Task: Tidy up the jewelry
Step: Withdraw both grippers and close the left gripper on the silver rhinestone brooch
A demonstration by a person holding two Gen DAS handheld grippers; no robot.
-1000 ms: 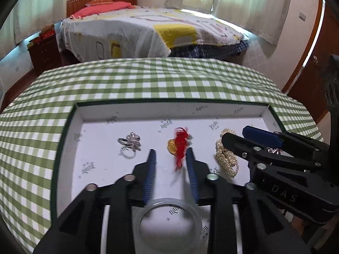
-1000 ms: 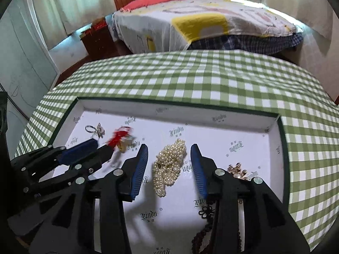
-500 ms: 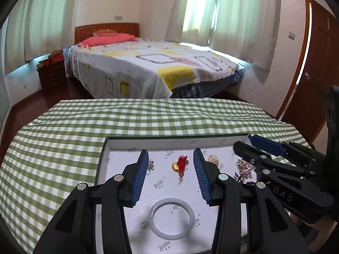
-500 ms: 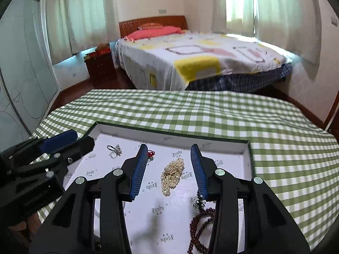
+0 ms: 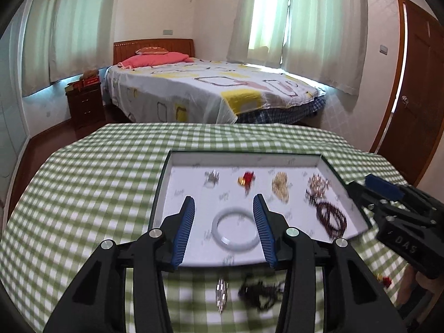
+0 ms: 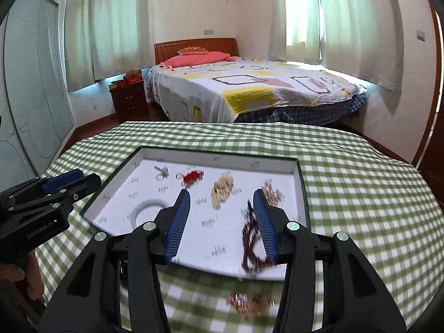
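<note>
Both the left gripper (image 5: 223,226) and right gripper (image 6: 220,219) are hanging empty with jaws apart above the tray (image 5: 244,156), while a limp, light, snag-prone dark chain (image 5: 259,290) is lying just outside the tray's near wall, probably best pinched at its bunched middle.

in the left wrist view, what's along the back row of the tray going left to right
silver ring → gold charm with red tassel → pearl strand → rose-gold beaded piece

Hand-held gripper (image 6: 222,202) spread empty, above jewelry tray (image 6: 216,158)
</note>
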